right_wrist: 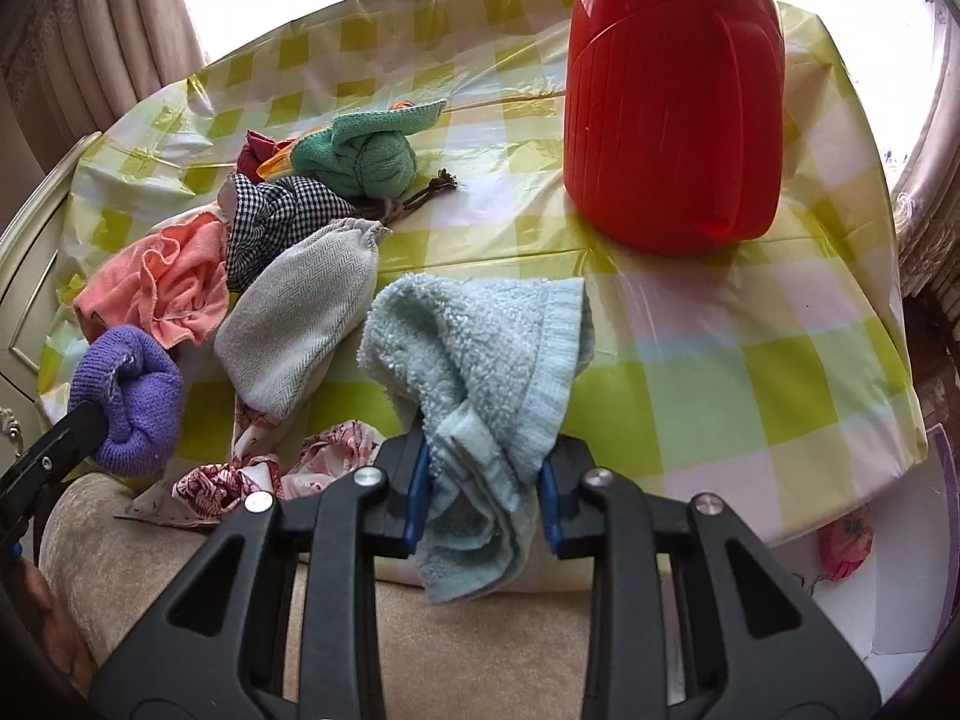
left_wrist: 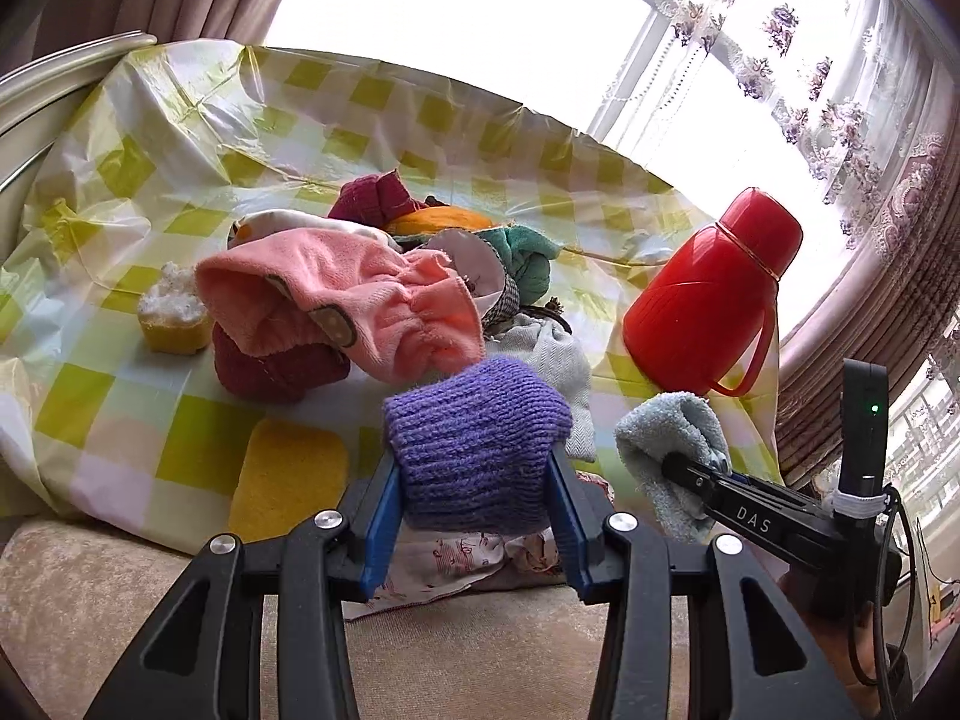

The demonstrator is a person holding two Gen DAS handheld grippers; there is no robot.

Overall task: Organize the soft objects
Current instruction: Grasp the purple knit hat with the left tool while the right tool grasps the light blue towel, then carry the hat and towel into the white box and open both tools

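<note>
My left gripper (left_wrist: 474,480) is shut on a purple knitted piece (left_wrist: 474,438), held above the table's near edge; it also shows in the right wrist view (right_wrist: 129,402). My right gripper (right_wrist: 486,474) is shut on a light blue towel (right_wrist: 480,348), also seen in the left wrist view (left_wrist: 666,450). On the checked tablecloth (right_wrist: 720,330) lies a pile: pink cloth (left_wrist: 336,294), grey herringbone cloth (right_wrist: 300,324), checked black-and-white cloth (right_wrist: 276,210), green knotted cloth (right_wrist: 360,156), dark red cloths (left_wrist: 270,372).
A red thermos jug (right_wrist: 672,102) stands at the right of the table. A yellow sponge (left_wrist: 288,474) and a yellow cup of white fluff (left_wrist: 174,312) sit at the left. A red-patterned white cloth (right_wrist: 252,474) hangs over the near edge onto a beige cushion (left_wrist: 90,600).
</note>
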